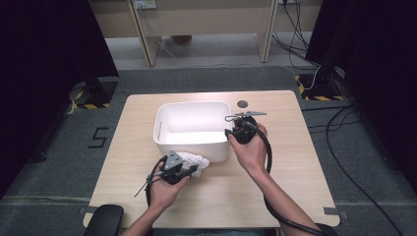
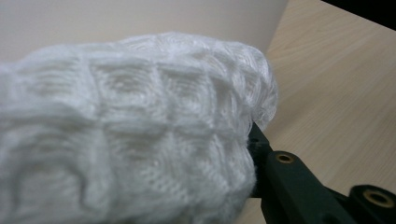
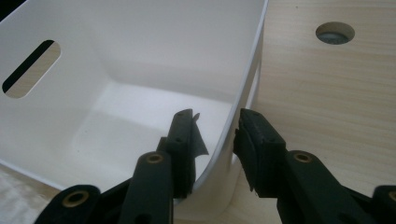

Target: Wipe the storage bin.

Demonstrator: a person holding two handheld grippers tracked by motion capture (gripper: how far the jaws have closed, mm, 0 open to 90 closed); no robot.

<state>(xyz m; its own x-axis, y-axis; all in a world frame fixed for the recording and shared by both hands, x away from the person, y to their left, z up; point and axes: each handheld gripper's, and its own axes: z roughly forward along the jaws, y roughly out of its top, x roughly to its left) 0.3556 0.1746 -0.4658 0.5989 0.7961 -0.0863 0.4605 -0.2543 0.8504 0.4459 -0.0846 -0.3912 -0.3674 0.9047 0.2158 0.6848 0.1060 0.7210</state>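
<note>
Two things are in hand on the pale wood counter (image 1: 275,177), and the bigger one is the white plastic bin (image 1: 193,142): a deep rectangular tub with rounded corners, smooth glossy walls and a slot handle cut through one end wall. It sits toward the far middle of the counter, open side up, with its bare floor showing.

Next down in size is the white cloth (image 1: 195,161), bunched into a soft lump at the bin's near wall, just off its near-left corner. Up close in the left gripper view the cloth (image 2: 130,140) has a waffle weave, raised little squares in rows, slightly fuzzy, plain white all over.

At the near left, the left gripper (image 1: 189,168) is clamped tight on that cloth, one black jaw pressed into its side.

Over at the bin's right-hand wall, the right gripper (image 1: 237,132) straddles the rim, one jaw inside the tub and one outside. In the right gripper view its jaws (image 3: 215,140) stand partly apart, a gap showing on each side of the thin wall, so nothing is pinched.

A small round hole (image 1: 242,103) sits in the counter beyond the bin's far right corner.
</note>
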